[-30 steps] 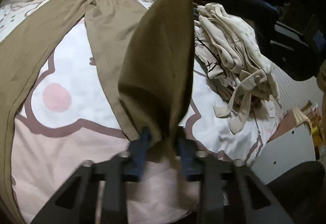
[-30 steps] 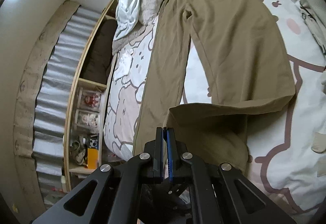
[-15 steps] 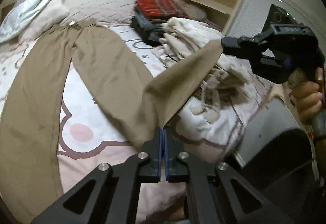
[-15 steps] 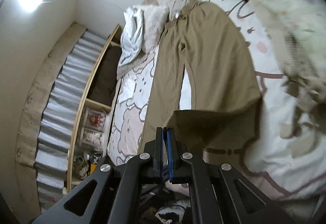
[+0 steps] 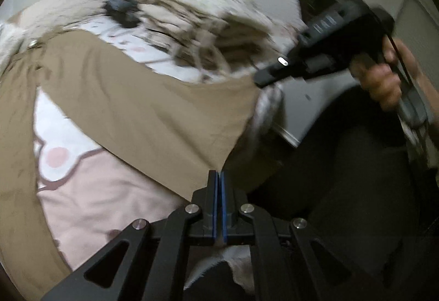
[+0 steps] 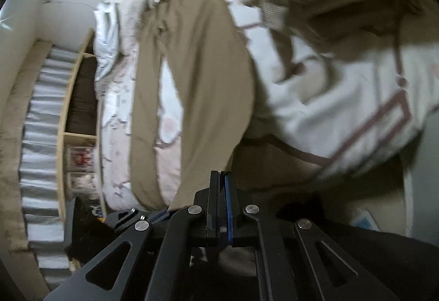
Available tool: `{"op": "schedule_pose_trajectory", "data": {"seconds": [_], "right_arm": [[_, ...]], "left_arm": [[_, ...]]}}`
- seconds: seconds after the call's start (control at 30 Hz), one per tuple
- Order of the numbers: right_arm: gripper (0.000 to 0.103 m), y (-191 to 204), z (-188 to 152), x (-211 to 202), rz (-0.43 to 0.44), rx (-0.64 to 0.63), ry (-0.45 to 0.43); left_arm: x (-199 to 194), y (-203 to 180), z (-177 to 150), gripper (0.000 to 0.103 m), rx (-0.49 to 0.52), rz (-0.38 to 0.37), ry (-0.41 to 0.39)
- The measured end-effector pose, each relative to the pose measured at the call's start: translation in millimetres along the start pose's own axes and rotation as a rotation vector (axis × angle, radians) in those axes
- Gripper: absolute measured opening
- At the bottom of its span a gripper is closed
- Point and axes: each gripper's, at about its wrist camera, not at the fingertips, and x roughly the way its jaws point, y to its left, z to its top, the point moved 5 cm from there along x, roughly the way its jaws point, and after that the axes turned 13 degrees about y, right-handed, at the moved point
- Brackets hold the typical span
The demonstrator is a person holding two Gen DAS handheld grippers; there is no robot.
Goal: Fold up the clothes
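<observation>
Left wrist | trousers (image 5: pixel 115 98) lengthwise, waist far | left gripper (image 5: pixel 218 183) pinches hem

Trousers (image 5: pixel 131 109) on bed (image 5: pixel 90 199), clothes pile (image 5: pixel 197 13) beside.

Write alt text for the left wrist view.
The left gripper is shut on the hem corner of tan trousers spread on a pink-and-white bedspread. The black right gripper, held in a hand, pinches the hem's other corner.
</observation>
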Motion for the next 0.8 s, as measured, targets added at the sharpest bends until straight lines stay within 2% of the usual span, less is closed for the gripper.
{"op": "schedule_pose_trajectory", "data": {"seconds": [0.17, 0.37, 0.5, 0.53, 0.6, 0.63, 0.67, 0.7, 0.73, 0.8], "right_arm": [[0.005, -10, -6, 0, -0.097, 0.005, 0.01], [0.004, -30, -18, 12, -0.184, 0.023, 0.075], [0.005, -39, -21, 3, -0.23, 0.021, 0.053], [0.005, -36, -19, -1, -0.235, 0.005, 0.029], [0.005, -30, -15, -10, -0.244, -0.027, -0.019], [0.005, -25, -11, -13, -0.244, -0.048, -0.037], [0.005, -20, -7, -16, -0.244, -0.07, -0.053], [0.005, -15, -1, -18, -0.254, -0.096, -0.068], [0.008, -10, 6, -19, -0.266, -0.123, -0.083], [0.042, -6, 20, -18, -0.316, -0.151, -0.095]], "left_arm": [[15, -14, -6, 0.003, 0.069, 0.024, 0.073], [11, 7, -11, 0.003, -0.012, 0.036, 0.074], [3, 37, -1, 0.004, -0.125, 0.036, 0.035], [3, 43, 3, 0.006, -0.149, 0.034, 0.024], [2, 54, 13, 0.023, -0.195, 0.031, -0.005], [2, 60, 18, 0.036, -0.218, 0.03, -0.022], [3, 64, 24, 0.042, -0.239, 0.025, -0.041], [5, 68, 32, 0.042, -0.257, 0.014, -0.059], [8, 70, 39, 0.042, -0.272, 0.002, -0.069], [19, 74, 52, 0.042, -0.3, -0.014, -0.081]]}}
